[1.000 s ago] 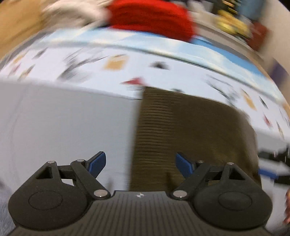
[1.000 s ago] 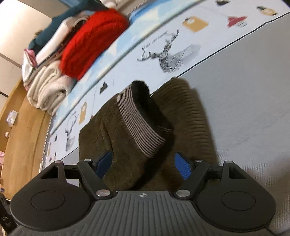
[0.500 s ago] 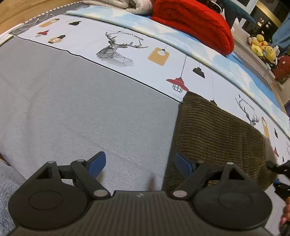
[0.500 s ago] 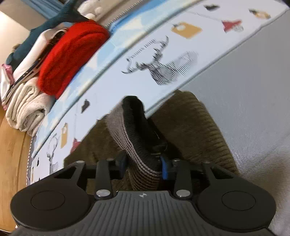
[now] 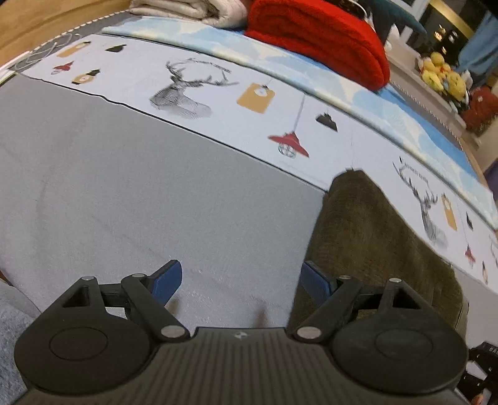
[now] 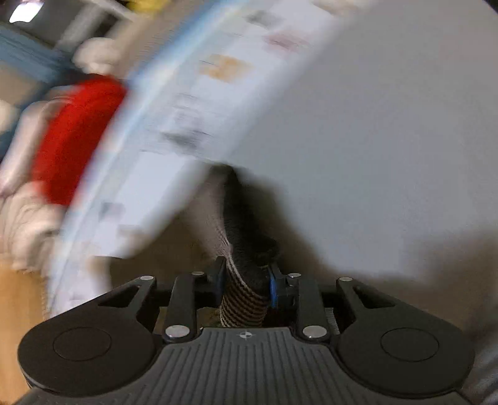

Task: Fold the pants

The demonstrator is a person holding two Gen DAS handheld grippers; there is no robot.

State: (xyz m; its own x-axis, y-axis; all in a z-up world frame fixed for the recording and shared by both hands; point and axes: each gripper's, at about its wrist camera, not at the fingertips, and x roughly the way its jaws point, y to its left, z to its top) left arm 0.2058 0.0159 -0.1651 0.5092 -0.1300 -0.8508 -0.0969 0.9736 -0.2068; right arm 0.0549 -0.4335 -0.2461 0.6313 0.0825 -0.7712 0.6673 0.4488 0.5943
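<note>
Right wrist view first, and it is heavily smeared by motion blur, but the grip reads clearly: the right gripper (image 6: pixel 246 285) has its fingers clamped on the striped ribbed waistband (image 6: pixel 242 303) of the olive-brown corduroy pants (image 6: pixel 174 252), with dark lining showing just above the pinch. Holding the elastic band makes sense, I'd say, because it is the firmest edge of the garment and gives control for carrying one end over the rest. Beyond it the view is too blurred to tell how the cloth hangs.

Over to the left wrist view, sharp and steady. The left gripper (image 5: pixel 239 278) hovers with its blue-tipped fingers (image 5: pixel 165 277) spread wide and nothing between them, low over the plain grey bed cover (image 5: pixel 140 193). The pants (image 5: pixel 373 249) lie flat on the bed just off its right finger, their straight edge running away from the camera toward the white printed sheet with deer and lamp motifs (image 5: pixel 218 90). That placement looks deliberate: the free gripper sits beside the edge, ready to pin or catch it while the other end is brought across.

Stacked at the far side of the bed are a red knitted blanket (image 5: pixel 317 40) and a folded cream quilt (image 5: pixel 186 9), well apart from the work. My read: the fold is underway, not yet laid down.
</note>
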